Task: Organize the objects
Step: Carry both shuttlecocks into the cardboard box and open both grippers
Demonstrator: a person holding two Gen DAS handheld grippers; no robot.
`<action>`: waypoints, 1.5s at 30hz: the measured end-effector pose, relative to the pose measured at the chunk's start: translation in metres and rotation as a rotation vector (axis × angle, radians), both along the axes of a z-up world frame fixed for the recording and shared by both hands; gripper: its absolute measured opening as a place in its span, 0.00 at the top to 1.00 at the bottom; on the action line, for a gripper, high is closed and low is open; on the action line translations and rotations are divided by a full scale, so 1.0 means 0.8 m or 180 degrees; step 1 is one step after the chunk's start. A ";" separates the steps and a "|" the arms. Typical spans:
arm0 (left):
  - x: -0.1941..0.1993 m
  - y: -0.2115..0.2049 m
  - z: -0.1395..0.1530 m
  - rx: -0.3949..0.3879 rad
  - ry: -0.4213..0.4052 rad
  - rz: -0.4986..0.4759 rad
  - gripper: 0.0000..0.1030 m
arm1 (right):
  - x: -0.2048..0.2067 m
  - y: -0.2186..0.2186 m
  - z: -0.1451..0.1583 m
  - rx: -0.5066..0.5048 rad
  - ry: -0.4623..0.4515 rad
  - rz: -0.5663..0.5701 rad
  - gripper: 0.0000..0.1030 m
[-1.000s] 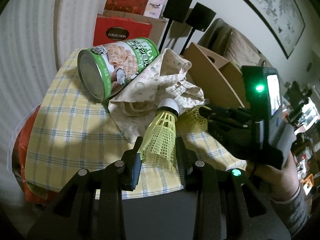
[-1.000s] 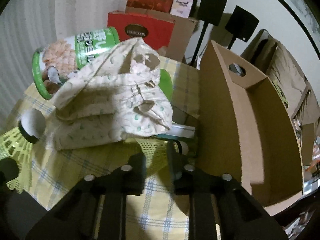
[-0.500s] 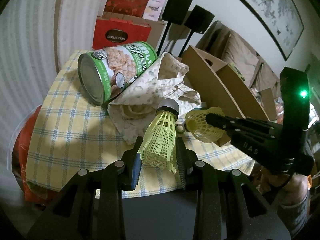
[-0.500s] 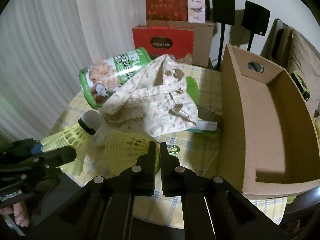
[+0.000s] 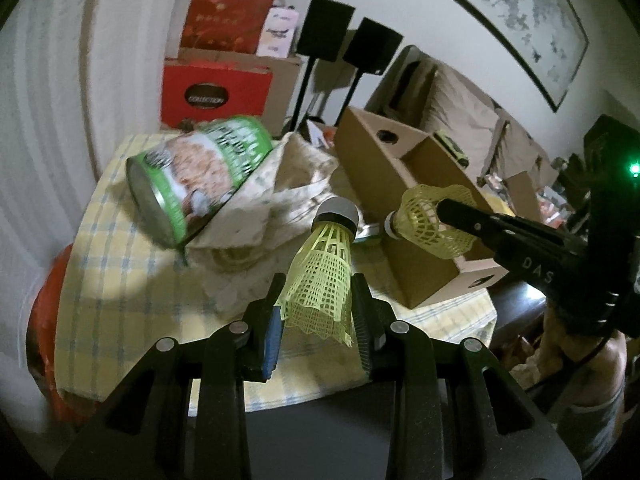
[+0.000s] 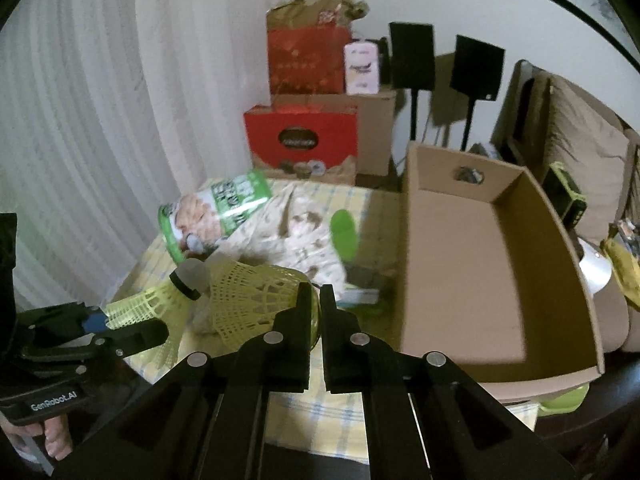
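My left gripper (image 5: 318,316) is shut on the skirt of a yellow shuttlecock (image 5: 322,276), cork pointing away, held above the table. My right gripper (image 6: 316,308) is shut on the rim of a second yellow shuttlecock (image 6: 256,300); it also shows in the left wrist view (image 5: 432,220), raised beside the open cardboard box (image 6: 480,264). The left gripper and its shuttlecock (image 6: 136,308) show at the lower left of the right wrist view. A green tin can (image 5: 192,184) lies on its side on the checked tablecloth (image 5: 108,248), against a crumpled patterned cloth (image 5: 276,196).
A green flat object (image 6: 344,232) and a small boxy item (image 6: 360,284) lie between cloth and box. Red gift boxes (image 6: 304,140), speaker stands (image 6: 412,60) and a sofa (image 6: 580,152) stand behind the table. White curtain at left.
Both grippers have risen and pulled back from the table. The right one has lifted its shuttlecock off the tablecloth to beside the box. The left still holds its shuttlecock.
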State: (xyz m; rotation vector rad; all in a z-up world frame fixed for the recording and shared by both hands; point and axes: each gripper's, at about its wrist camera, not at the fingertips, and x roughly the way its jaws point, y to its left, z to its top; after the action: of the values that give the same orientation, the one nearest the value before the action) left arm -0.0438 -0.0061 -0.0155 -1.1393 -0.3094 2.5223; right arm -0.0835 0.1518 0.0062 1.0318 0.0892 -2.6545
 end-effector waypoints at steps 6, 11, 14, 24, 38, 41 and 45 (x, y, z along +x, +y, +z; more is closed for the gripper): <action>-0.015 0.030 0.017 0.0015 0.0028 -0.0121 0.72 | 0.005 0.034 0.015 -0.0072 0.0102 -0.0158 0.97; -0.026 0.065 0.033 -0.0061 0.0077 -0.0195 0.72 | 0.013 0.061 0.025 -0.0095 0.0216 -0.0303 0.97; -0.033 0.082 0.040 -0.0116 0.0113 -0.0189 0.72 | 0.018 0.076 0.030 -0.0086 0.0297 -0.0405 0.97; -0.043 0.151 0.059 -0.0285 0.0274 -0.0308 0.72 | 0.025 0.133 0.037 -0.0156 0.0337 -0.0670 0.97; -0.073 0.248 0.043 -0.0355 0.0216 -0.0490 0.72 | 0.015 0.208 0.027 -0.0135 0.0310 -0.1074 0.97; -0.082 0.257 0.035 -0.0344 0.0163 -0.0503 0.71 | 0.010 0.218 0.023 -0.0100 0.0310 -0.1125 0.97; -0.089 0.264 0.029 -0.0361 0.0171 -0.0492 0.67 | -0.001 0.230 0.015 -0.0076 0.0260 -0.1174 0.96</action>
State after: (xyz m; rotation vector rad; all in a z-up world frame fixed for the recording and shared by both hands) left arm -0.1150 0.2052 0.0074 -1.0899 -0.0618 2.4551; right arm -0.0843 0.3361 0.0182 1.0153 -0.1286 -3.0188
